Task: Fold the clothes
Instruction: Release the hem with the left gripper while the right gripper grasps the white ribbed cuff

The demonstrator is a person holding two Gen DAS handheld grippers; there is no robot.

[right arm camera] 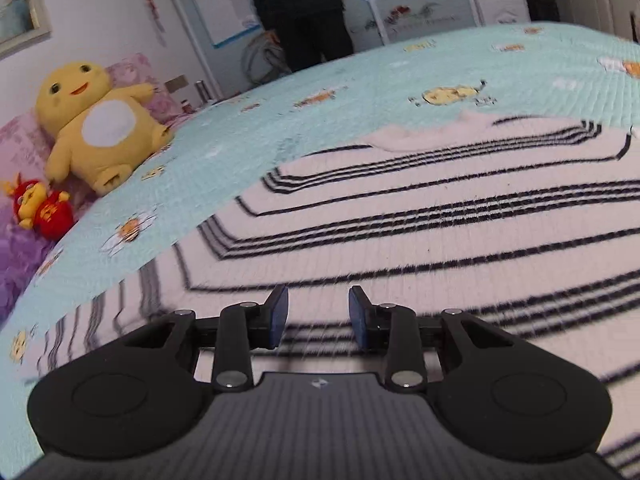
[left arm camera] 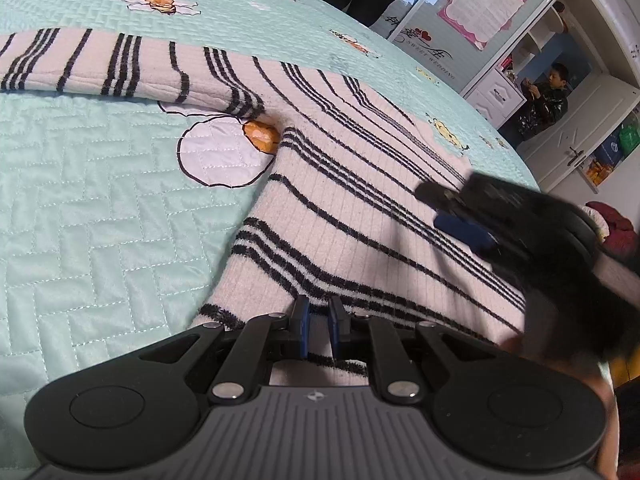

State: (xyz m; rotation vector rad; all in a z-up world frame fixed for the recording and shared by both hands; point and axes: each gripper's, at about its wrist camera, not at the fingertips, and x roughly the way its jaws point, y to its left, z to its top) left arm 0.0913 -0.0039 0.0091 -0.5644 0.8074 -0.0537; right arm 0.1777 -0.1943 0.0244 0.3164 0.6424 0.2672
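The left gripper (left arm camera: 318, 320) pinches the striped sweater's (left arm camera: 360, 208) near hem; the right gripper (right arm camera: 318, 316), jaws apart and empty, hovers over the sweater's middle; its sleeve (left arm camera: 100, 64) stretches far left.

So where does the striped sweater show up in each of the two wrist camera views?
Left wrist: the striped sweater runs from bottom centre to upper left, one sleeve stretched across the top left.
Right wrist: the striped sweater fills the centre and right, under the open right gripper.
Shared landmark: the mint bee-print bedspread.
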